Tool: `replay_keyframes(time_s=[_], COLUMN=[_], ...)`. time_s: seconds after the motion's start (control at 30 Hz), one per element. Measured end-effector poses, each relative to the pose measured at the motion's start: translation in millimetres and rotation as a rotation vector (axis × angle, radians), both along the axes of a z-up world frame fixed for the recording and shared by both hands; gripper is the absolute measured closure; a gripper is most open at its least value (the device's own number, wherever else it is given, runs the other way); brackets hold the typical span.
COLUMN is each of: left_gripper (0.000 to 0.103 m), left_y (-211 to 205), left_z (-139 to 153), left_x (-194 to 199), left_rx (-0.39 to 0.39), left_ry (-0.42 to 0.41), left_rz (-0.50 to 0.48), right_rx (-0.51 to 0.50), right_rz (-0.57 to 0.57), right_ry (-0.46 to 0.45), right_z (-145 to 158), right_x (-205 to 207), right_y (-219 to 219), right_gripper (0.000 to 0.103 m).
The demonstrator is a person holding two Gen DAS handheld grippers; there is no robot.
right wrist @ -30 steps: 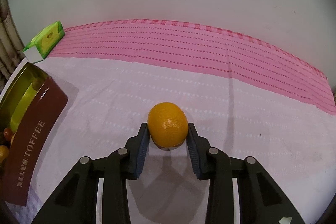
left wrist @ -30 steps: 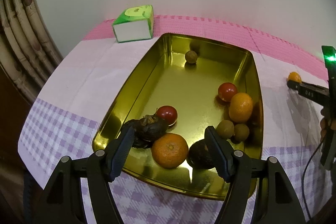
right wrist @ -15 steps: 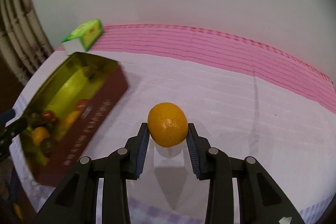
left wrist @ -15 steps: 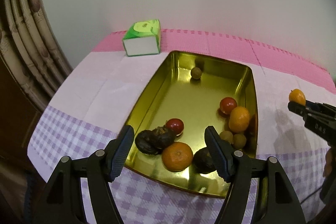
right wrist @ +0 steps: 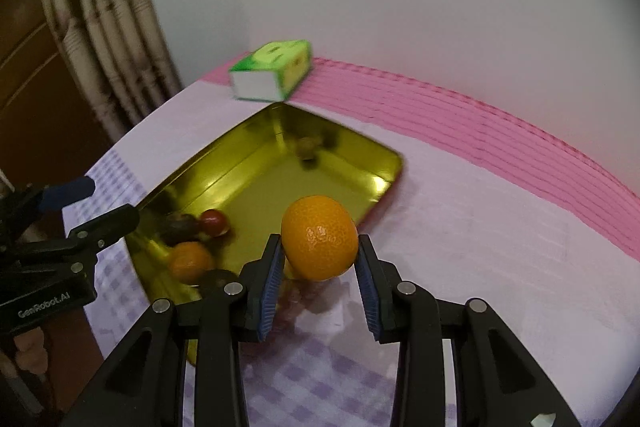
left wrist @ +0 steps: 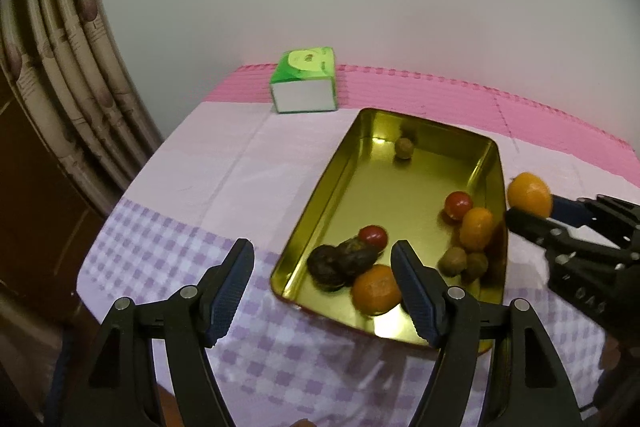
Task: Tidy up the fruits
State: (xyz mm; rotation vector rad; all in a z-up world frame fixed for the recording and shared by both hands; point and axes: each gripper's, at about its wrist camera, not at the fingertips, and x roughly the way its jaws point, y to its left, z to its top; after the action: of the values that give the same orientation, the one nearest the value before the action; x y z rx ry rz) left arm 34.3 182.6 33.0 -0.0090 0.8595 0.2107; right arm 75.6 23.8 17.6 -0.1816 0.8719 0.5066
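Fingers point(right wrist: 271, 281) of the right gripper point(right wrist: 319, 275), lined with blue ribbed pads, are closed on a mandarin orange point(right wrist: 319, 237), which sits between their tips; the fruit is lifted off the cloth and hangs above the right-hand rim of the gold tin tray point(right wrist: 256, 183). From the left wrist camera, that same mandarin orange point(left wrist: 529, 195) shows just outside the tray's right wall, with the right gripper point(left wrist: 536, 213) reaching in level from the right of the tray. The left gripper point(left wrist: 322, 281) hovers over the near end of the gold tin tray point(left wrist: 328, 187), its fingers spread wide with nothing between them, pointing down and forward at the tray. Inside the tray, near that end, lie two dark wrinkled fruits point(left wrist: 340, 261), a red cherry tomato point(left wrist: 373, 236) and another mandarin point(left wrist: 376, 289). Along the tray's right wall sit a second cherry tomato point(left wrist: 458, 204), a small oval orange fruit point(left wrist: 476, 229) and two brown longans point(left wrist: 462, 262). One more longan point(left wrist: 404, 148) rests alone at the tray's far end. Beyond the far left corner of the tray stands a green and white tissue box point(left wrist: 303, 79), on the pink strip of the tablecloth point(left wrist: 224, 163). A curtain point(left wrist: 68, 75) hangs well to the left of the tray.
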Motion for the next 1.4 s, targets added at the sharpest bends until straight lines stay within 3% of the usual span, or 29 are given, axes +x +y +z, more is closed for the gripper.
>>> replay_keyframes(time_s=[0.4,0.7,0.97,1.17,1.23,1.4], left_gripper=[0.031,0.031,0.031,0.031,0.031,0.031], left_y=[32.3,25.3,19.9,17.8,15.7,10.7], left_z=[-6.5,-15.5,-15.3,-10.3,-7.8,-6.6], left_x=[-9.7,-4.8,-4.8,-6.8,-7.8,-9.1], left_rx=[-0.019,-0.024,-0.024,-0.022,-0.016,-0.001], left_ry=[0.040,0.074,0.074,0.059,0.050,0.050], left_rz=[0.098,0.072,0.052,0.044,0.036,0.018], right_rx=[-0.072,-0.116,-0.089,-0.043,-0.049,-0.061], right_rz=[0.074,0.058,0.045,0.001,-0.025,-0.085], right_ry=[0.026,0.030,0.044,0.039,0.031,0.059], right_z=[-25.5,-35.9,-33.4,-14.4,-9.9,-6.2], right_x=[-3.8,3.8,1.0,-15.3,-21.5,-37.5], right_y=[42.3,46.6,40.9,25.0,19.9,5.9], right_gripper=[0.070,0.069,0.068,0.053,0.042,0.027])
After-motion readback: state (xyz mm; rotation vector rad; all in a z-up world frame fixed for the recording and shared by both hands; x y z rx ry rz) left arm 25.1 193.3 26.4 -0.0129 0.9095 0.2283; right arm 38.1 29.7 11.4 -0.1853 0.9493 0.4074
